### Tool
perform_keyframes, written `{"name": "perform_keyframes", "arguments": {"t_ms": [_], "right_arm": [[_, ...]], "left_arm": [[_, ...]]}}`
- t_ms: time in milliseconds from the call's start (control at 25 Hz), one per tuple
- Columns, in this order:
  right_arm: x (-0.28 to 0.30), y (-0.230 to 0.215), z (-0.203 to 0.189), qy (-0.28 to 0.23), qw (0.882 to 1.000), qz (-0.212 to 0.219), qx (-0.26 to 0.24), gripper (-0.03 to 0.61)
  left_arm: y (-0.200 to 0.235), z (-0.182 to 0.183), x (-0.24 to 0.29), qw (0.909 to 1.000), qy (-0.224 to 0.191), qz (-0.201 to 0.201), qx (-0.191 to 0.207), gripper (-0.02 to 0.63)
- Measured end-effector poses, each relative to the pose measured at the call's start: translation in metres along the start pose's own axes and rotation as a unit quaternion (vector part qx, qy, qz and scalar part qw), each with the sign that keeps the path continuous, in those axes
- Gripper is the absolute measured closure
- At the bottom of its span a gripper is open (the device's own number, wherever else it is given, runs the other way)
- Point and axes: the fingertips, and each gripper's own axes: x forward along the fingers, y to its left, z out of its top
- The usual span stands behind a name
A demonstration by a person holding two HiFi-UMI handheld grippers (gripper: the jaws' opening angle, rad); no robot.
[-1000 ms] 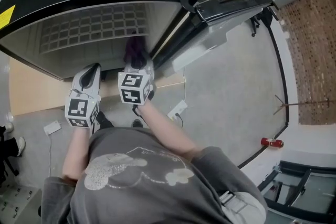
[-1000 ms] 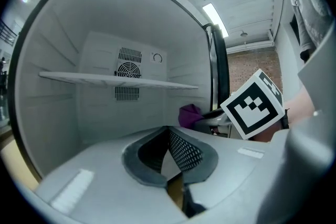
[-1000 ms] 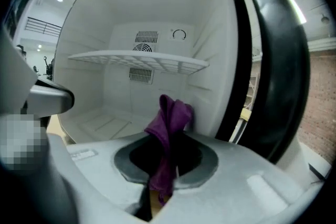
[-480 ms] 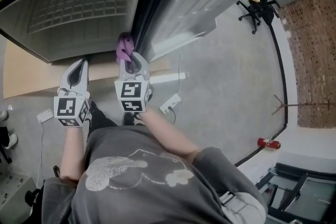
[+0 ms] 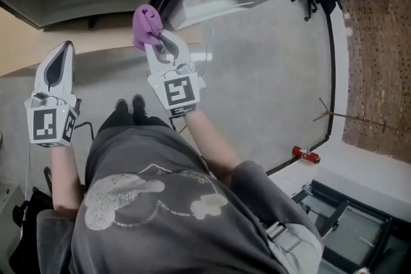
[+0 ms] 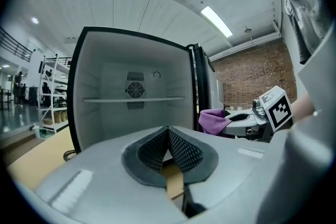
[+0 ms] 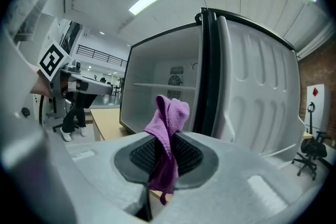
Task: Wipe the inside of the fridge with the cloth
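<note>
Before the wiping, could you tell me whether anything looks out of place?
Nothing around the open, bare fridge. The right gripper pinches the purple cloth normally. Only a red cylinder lies loose on the floor.

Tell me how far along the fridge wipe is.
Done: the door of the fridge is open, and the right gripper has its jaws shut on the cloth. In hand: the cloth is held up outside the fridge, touching nothing inside. The left gripper is shut and empty. Left: getting the cloth onto the shelf and the rest of the inside. The views don't show whether any wiping has been done.
</note>
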Motion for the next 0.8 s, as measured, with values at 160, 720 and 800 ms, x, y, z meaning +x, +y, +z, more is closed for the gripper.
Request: {"name": "perform_keyframes", "arguments": {"t_ms": [160,720,800], "right_arm": [[-0.011,-0.013,-0.026,0.055,0.998,-0.033,0.019,0.534],[-0.022,0.003,0.012,0.015,1.000,-0.003,0.004,0.534],[-0.026,0.006,0.015,0.006,1.000,0.024,0.000,0.532]], "left_arm": [[0.013,-0.005,-0.005,0.9999,0.002,-0.006,-0.010,0.597],[-0.014,-0.003,-0.017,0.9999,-0.010,-0.004,-0.008,0.597],[-0.021,-0.001,-0.026,0.9996,-0.015,0.023,-0.009,0.597]]}}
